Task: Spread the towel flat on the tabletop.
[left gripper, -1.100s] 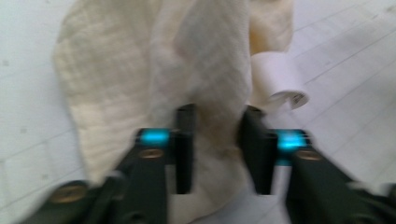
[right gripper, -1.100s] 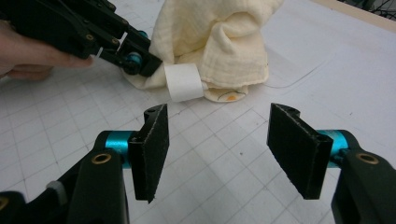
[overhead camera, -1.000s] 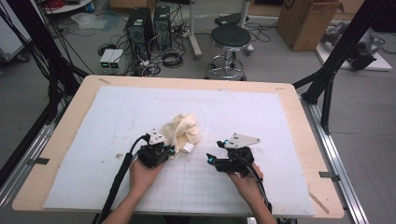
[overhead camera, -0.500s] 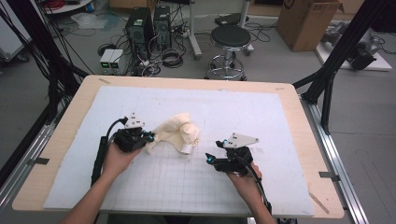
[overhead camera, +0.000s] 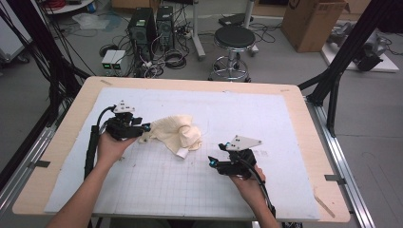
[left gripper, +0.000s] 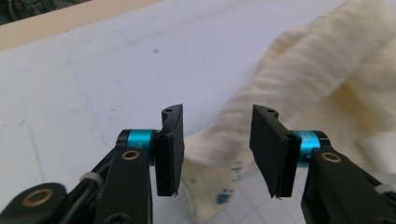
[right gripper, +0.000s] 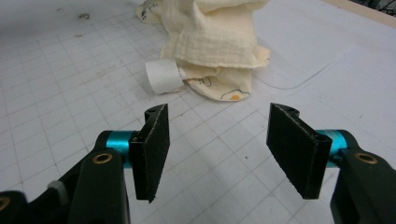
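Cloth (overhead camera: pixel 178 135), cream and crumpled, lies in a heap on the white gridded mat (overhead camera: pixel 157 185) that covers the bench (overhead camera: pixel 62 156); it serves as landmark. At the cloth's left end sits the left hand-held gripper (overhead camera: pixel 145 127), its jaws partly apart, having just been opening. In the left gripper view a drawn-out strip of the cloth (left gripper: pixel 299 84) runs up to and between the black pads (left gripper: pixel 170 149), but the pads do not press on it. To the right of the cloth and nearer the person, apart from it, the right hand-held gripper (overhead camera: pixel 211 162) points at the heap with jaws apart and nothing between them. A white label (right gripper: pixel 162 75) curls out from the cloth's near edge.
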Demonstrator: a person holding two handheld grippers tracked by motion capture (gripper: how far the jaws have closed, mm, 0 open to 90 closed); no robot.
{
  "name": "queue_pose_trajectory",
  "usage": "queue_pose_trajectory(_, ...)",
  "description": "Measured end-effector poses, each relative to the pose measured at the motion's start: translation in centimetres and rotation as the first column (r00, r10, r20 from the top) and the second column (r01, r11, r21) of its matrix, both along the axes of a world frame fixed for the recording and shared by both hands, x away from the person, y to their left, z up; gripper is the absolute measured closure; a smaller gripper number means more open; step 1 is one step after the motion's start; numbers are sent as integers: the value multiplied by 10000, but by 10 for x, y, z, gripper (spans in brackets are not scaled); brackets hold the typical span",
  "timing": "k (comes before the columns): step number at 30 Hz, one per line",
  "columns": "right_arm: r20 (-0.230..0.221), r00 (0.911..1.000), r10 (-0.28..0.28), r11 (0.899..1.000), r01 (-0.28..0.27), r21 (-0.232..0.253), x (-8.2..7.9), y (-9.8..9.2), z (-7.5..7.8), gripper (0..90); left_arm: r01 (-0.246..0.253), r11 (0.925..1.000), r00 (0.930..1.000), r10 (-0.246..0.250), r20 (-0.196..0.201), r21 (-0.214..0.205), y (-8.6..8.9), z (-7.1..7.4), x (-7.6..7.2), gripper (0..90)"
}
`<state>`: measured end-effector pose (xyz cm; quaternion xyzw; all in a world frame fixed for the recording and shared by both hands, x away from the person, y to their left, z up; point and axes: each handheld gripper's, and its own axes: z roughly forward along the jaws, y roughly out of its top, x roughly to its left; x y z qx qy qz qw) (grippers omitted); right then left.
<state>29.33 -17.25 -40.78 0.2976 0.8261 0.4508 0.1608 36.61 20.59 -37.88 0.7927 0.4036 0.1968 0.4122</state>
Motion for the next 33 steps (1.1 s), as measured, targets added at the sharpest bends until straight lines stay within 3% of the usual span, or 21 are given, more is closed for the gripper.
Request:
queue_pose_trajectory(3,7,10000,11,10000,-11,14,-1,-1,1,389,298,9991,9989,-287,378,-290,-5,1,-13,554)
queue_pose_trajectory(9,85,10000,2,10000,-2,99,-2,-2,2,385,1079,9896,9941,-1062,227,-952,-24,-12,-34,587)
queue_pose_trajectory(14,146,9999,23,9999,-25,108,-2,-3,3,376,1638,9800,9858,-1668,-179,-1129,-48,-29,-38,615)
queue_pose_trajectory(22,178,9998,-83,9996,78,288,-1,-8,5,359,1971,9765,9731,-2057,-1042,-875,-79,-53,-28,656)
queue_pose_trajectory(28,304,9995,-129,9987,114,490,-1,-12,7,354,2139,9750,9661,-2203,-1343,-605,-89,-60,-25,630)
queue_pose_trajectory(32,375,9992,-146,9985,126,538,-1,-12,7,353,2121,9755,9652,-2184,-1441,-581,-90,-63,-24,631)
queue_pose_trajectory(33,361,9992,-164,9983,144,559,-1,-12,7,353,2012,9777,9676,-2079,-1432,-602,-92,-64,-24,646)
